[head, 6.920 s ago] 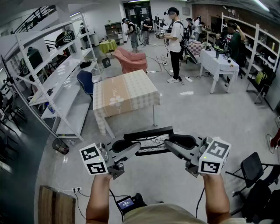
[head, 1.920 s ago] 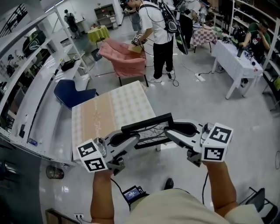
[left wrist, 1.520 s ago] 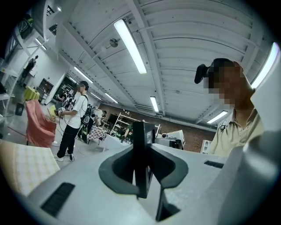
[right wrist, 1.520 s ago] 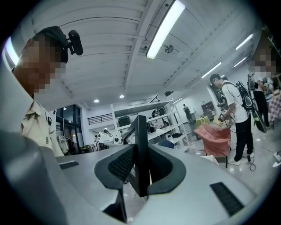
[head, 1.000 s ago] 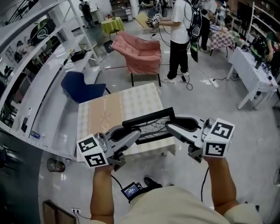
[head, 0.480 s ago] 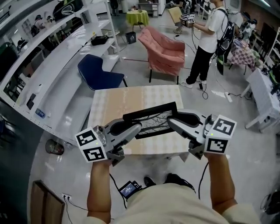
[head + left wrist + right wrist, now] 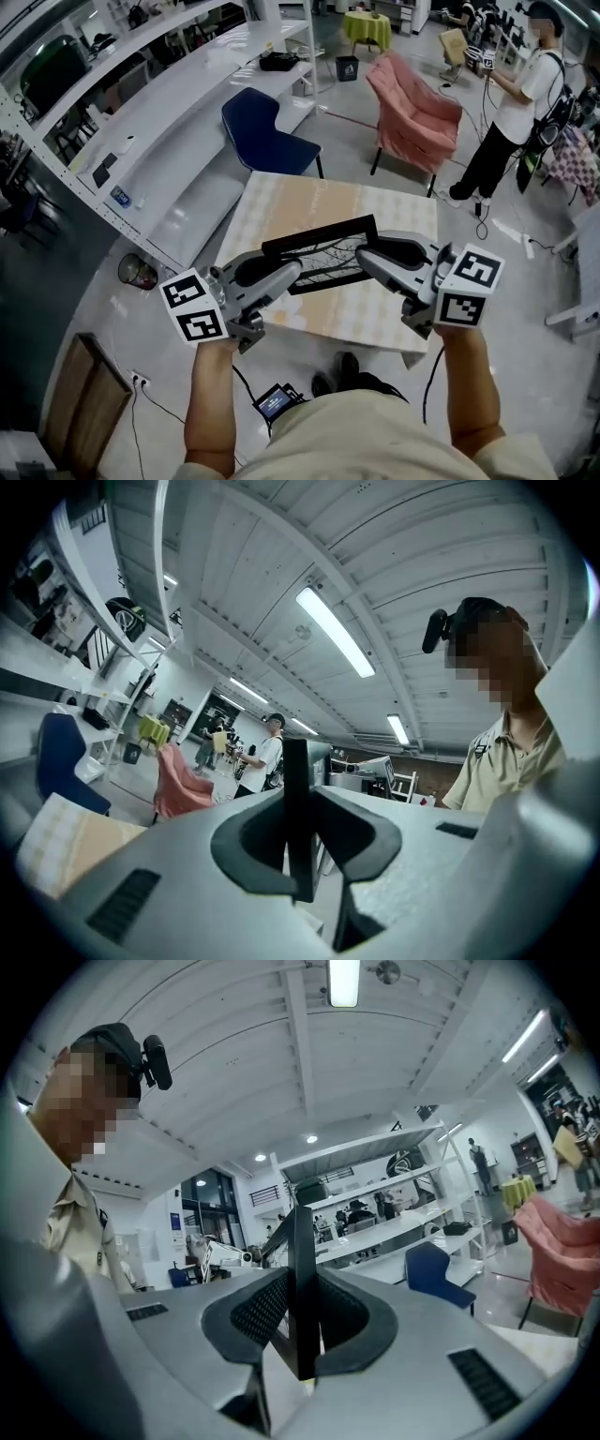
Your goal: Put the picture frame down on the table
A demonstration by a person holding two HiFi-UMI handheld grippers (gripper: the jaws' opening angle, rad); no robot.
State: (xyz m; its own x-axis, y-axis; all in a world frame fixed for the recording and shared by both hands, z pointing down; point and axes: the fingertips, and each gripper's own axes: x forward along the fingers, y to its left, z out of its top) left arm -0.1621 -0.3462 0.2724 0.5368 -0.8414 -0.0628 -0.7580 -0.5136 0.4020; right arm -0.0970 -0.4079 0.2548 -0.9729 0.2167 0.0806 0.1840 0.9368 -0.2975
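I hold the black picture frame (image 7: 322,251) by its two short ends. My left gripper (image 7: 292,272) has its jaws closed down to a narrow gap, the pads pressing on the frame's thin left edge. My right gripper (image 7: 364,259) pinches the right edge the same way. The frame hangs level between them with its long side across my front, up in the air and not resting on anything. In the head view it sits over the near half of the table (image 7: 281,202), which wears a beige and white checked cloth. Past the table's far left corner stands a blue chair (image 7: 262,131) and past its far right corner a pink armchair (image 7: 417,112). Long white shelving (image 7: 159,94) runs along the left, and a person (image 7: 516,108) stands at far right.
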